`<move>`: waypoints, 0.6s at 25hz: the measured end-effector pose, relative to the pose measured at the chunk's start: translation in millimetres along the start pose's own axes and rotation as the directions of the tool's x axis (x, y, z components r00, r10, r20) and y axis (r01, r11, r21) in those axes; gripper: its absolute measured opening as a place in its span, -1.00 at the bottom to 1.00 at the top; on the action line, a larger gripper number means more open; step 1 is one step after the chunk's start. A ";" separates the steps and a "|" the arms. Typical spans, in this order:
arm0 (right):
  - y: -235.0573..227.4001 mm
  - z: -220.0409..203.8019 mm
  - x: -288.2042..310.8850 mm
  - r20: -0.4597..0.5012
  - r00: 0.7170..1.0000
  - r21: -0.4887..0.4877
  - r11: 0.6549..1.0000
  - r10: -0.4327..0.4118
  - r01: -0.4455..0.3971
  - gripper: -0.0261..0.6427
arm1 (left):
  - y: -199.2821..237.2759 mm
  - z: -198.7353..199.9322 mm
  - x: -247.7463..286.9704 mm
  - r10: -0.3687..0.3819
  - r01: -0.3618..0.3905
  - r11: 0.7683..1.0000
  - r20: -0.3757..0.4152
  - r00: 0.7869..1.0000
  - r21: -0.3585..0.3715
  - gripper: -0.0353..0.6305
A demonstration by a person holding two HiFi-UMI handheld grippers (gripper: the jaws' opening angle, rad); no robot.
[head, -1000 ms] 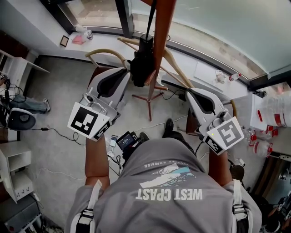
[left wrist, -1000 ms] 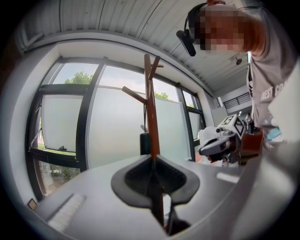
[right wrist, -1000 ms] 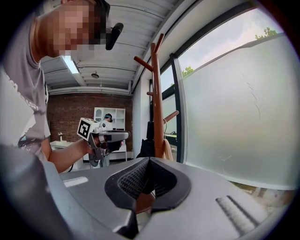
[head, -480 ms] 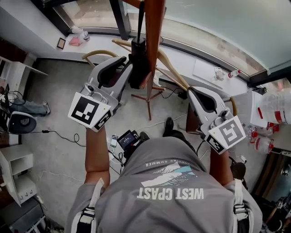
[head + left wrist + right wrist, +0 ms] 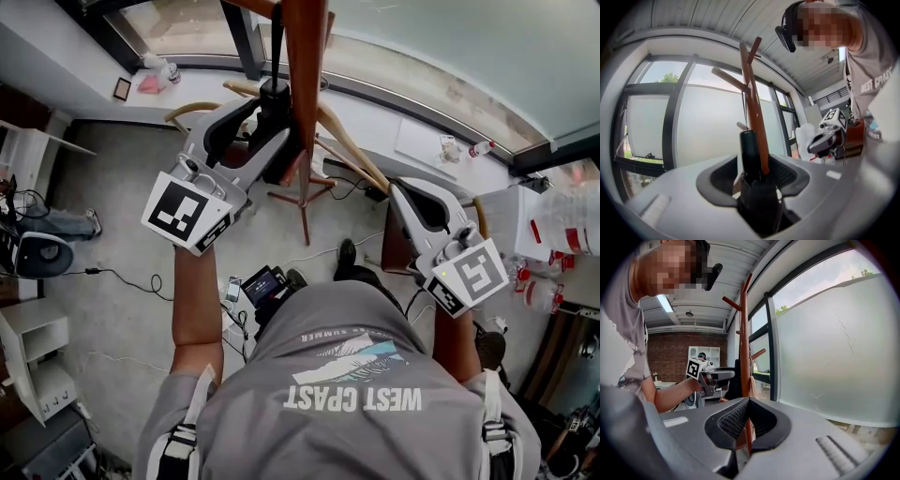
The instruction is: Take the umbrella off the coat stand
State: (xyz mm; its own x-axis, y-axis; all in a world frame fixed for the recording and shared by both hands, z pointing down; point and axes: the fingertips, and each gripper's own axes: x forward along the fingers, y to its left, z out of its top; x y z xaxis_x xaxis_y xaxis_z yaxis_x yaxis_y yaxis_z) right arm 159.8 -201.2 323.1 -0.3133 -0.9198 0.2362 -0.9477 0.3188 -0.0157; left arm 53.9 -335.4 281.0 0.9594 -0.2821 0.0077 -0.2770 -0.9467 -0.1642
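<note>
By the big window [image 5: 450, 47], above the grey floor [image 5: 122, 206], the black umbrella [image 5: 277, 112] hangs on the brown coat stand [image 5: 305, 56]. The left gripper [image 5: 752, 173] has just been opening its jaws, and the umbrella sits loose between them. The right gripper [image 5: 419, 199] is closed on nothing, near the stand.

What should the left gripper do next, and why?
Probably close the left gripper on the umbrella: its jaws have just been opening and now stand apart on either side of it, not pressing, while it hangs by the coat stand.
</note>
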 end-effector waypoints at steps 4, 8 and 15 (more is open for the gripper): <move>-7.4 -1.7 -1.8 -0.006 1.000 0.004 1.000 -0.006 0.006 -0.92 | -2.6 -1.6 8.6 -0.029 0.029 1.000 0.010 1.000 0.006 -0.17; -13.6 -4.3 -3.7 -0.011 1.000 0.004 1.000 -0.011 0.011 -0.92 | -3.3 -3.7 15.0 -0.046 0.046 0.999 0.021 0.999 0.004 -0.14; -18.4 -6.6 -8.1 -0.021 0.999 0.003 1.000 -0.024 0.024 -0.92 | -6.4 -4.2 19.6 -0.069 0.070 0.997 0.040 0.997 -0.022 -0.23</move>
State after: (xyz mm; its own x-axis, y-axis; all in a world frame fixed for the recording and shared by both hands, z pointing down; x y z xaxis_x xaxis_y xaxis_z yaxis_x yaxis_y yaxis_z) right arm 180.1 -198.1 327.9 -0.2894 -0.9220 0.2572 -0.9550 0.2963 -0.0125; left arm 74.3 -335.5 286.4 0.9775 -0.2097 -0.0207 -0.2105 -0.9673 -0.1412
